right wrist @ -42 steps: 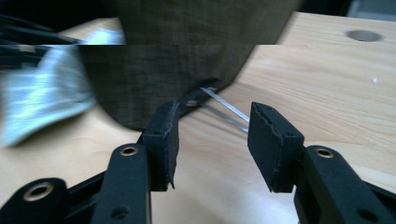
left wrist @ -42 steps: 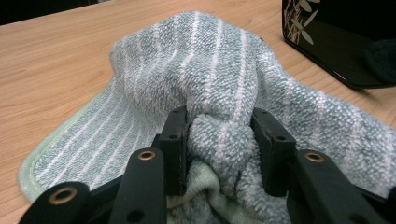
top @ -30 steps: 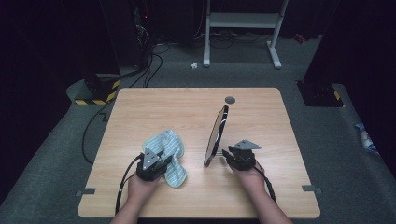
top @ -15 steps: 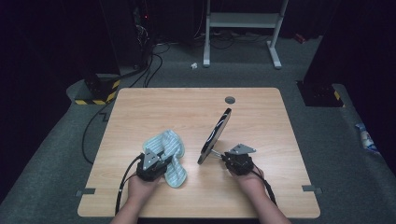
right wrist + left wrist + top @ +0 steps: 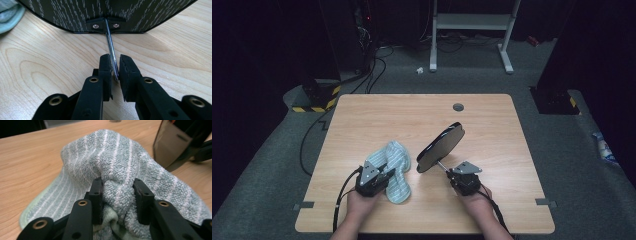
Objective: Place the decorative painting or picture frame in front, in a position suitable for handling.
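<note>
Towel: striped grey-green terry towel (image 5: 120, 167) bunched on the light wooden table (image 5: 377, 115), left of centre — gathered as if for wiping.
Left gripper (image 5: 119, 192): jaws have just been closing, pads now pinching a towel fold.
Mirror: dark oval hand mirror (image 5: 440, 147) at mid-table, raised by its thin metal stem (image 5: 111, 56), face tipped toward the towel — leaning lower than a second ago.
Right gripper (image 5: 114, 72): jaws have just been closing, nearly together, clamping the stem.
</note>
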A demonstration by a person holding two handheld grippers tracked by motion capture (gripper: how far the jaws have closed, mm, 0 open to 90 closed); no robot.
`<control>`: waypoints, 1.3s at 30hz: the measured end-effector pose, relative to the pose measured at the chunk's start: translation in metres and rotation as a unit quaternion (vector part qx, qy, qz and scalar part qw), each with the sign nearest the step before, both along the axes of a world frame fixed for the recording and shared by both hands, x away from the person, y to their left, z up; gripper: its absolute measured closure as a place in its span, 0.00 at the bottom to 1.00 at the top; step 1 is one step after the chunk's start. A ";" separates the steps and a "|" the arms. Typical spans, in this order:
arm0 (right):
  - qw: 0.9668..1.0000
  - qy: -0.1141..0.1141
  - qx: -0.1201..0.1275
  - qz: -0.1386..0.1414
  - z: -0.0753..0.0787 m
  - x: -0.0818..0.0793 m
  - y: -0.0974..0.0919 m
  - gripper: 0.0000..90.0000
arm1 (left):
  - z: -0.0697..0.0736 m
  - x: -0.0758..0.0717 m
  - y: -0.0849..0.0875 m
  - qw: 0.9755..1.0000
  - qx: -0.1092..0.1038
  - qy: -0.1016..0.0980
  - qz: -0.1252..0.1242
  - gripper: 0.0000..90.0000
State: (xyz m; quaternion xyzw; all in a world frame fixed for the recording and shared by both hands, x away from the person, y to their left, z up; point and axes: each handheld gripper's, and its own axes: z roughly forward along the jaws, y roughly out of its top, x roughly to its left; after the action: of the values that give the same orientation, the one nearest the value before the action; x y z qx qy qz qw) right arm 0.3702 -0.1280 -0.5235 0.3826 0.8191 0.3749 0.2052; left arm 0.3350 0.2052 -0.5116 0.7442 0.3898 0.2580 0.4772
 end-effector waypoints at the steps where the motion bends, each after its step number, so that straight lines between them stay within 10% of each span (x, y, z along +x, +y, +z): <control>1: 1.000 -0.001 0.000 0.001 0.000 0.000 0.000 0.86 | 0.002 -0.003 0.000 1.000 -0.004 -0.003 -0.003 0.73; 16: 1.000 -0.010 0.005 0.006 0.000 0.002 0.000 0.87 | 0.037 -0.038 -0.007 0.996 -0.053 -0.058 -0.033 0.73; 31: 1.000 -0.009 0.004 0.004 0.000 0.002 0.000 0.95 | 0.095 -0.054 -0.029 0.984 -0.110 -0.135 -0.043 0.74; 39: 1.000 -0.010 0.004 0.005 0.000 0.002 0.000 0.95 | 0.115 -0.040 -0.066 0.983 -0.079 -0.152 -0.061 0.74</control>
State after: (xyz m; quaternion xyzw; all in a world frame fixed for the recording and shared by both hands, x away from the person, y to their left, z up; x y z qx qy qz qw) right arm 0.3723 -0.1278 -0.5231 0.3751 0.8175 0.3832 0.2099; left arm 0.2955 0.1393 -0.3964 0.6786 0.2855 0.3075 0.6028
